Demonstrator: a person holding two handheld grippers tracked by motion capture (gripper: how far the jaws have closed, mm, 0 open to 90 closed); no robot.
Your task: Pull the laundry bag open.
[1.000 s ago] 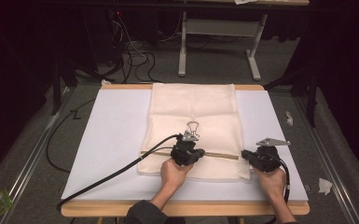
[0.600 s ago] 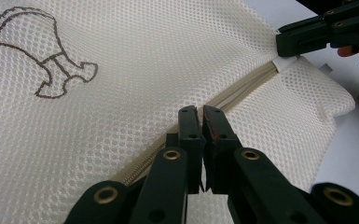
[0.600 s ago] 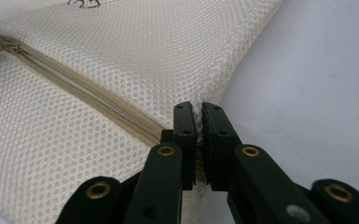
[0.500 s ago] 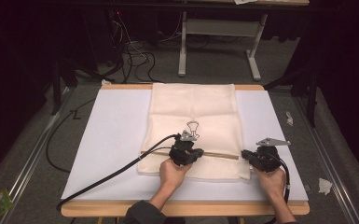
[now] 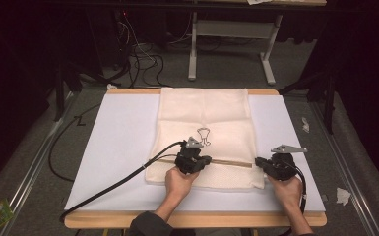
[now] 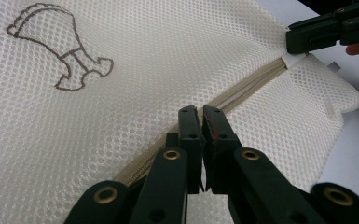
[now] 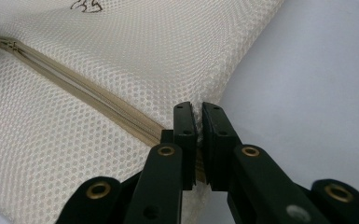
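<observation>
1. High view shows a cream mesh bag (image 5: pixel 204 118) lying flat on the white sheet (image 5: pixel 123 147) that covers the table (image 5: pixel 192 220). It sits in the middle, a bit toward the far edge
2. It looks soft, thin and light, so I think it will bend, bunch up and slide on the sheet if it is pulled by one spot. It should not break
3. A tan zipper (image 5: pixel 231 162) runs across the bag near the person's side. A small line drawing (image 5: pixel 203 134) is printed on the mesh just past the zipper
4. The zipper line feels like the best place to hold, because it is firmer than the mesh. The mesh holes could snag on a jaw
5. The left gripper (image 6: pixel 200 122) sits on the zipper near the middle of the bag. Its jaws are pressed almost together right over the zipper, maybe on the pull, but I cannot tell what is between them
6. The right gripper (image 7: pixel 198 119) is at the bag's right edge, where the zipper ends. Its jaws are pinched tight on that edge of the bag
7. My guess is that one end must stay held flat while the other slides along
8. Grey floor (image 5: pixel 285 69), cables (image 5: pixel 142 54) and a white frame (image 5: pixel 231 29) lie beyond the table
</observation>
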